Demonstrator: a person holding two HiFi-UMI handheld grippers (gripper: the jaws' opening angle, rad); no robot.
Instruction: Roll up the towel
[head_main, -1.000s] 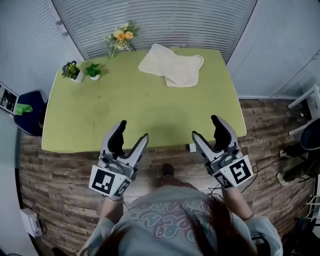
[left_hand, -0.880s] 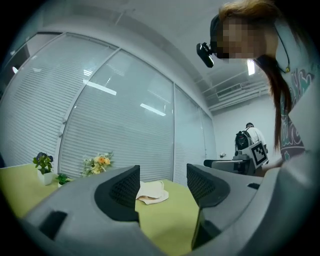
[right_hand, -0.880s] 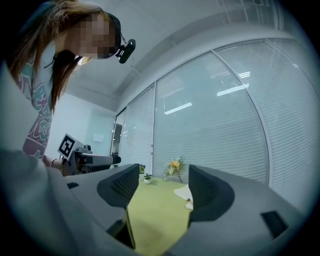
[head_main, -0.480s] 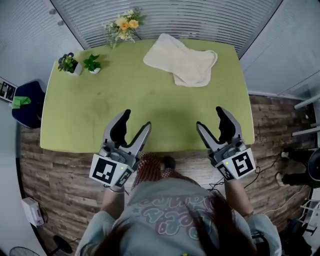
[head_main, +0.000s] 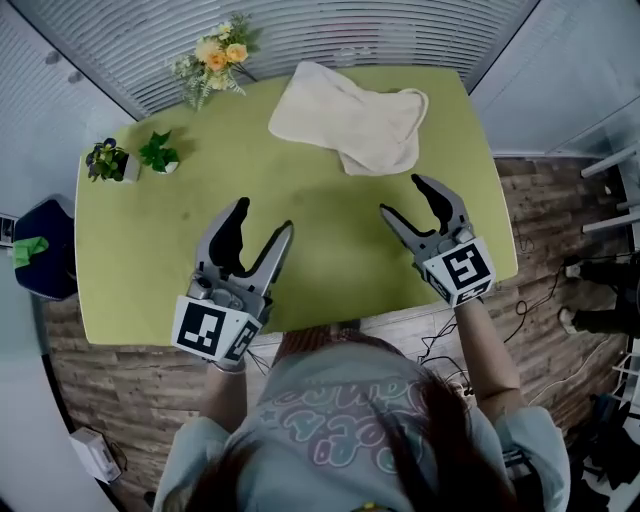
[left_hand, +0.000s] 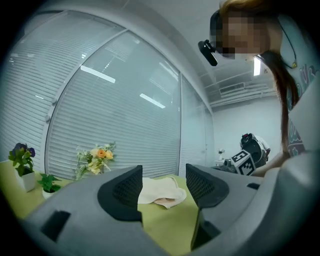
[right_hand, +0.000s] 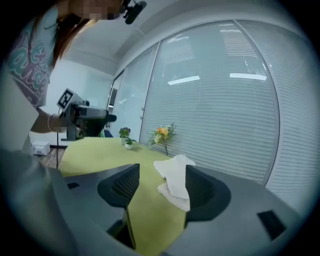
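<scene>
The towel (head_main: 350, 118) lies loosely crumpled on the green surface (head_main: 150, 260), at the far side and right of centre. Its far corner reaches almost to the far edge, and a folded lobe points toward the near side. Both grippers hover above the surface with their jaws spread wide and nothing between them. In each gripper view only the distant towel shows in the gap.

The left gripper (head_main: 264, 215) hangs over the near middle, well apart from the towel. The right gripper (head_main: 402, 196) sits nearer the right edge, with its tips close to the towel's near lobe but not touching it.

A broad bare stretch of surface runs from the towel to the near and left edges. A vase of flowers (head_main: 212, 62) stands at the far-left corner. Two small potted plants (head_main: 130, 158) stand by the left edge, well clear of the towel.
</scene>
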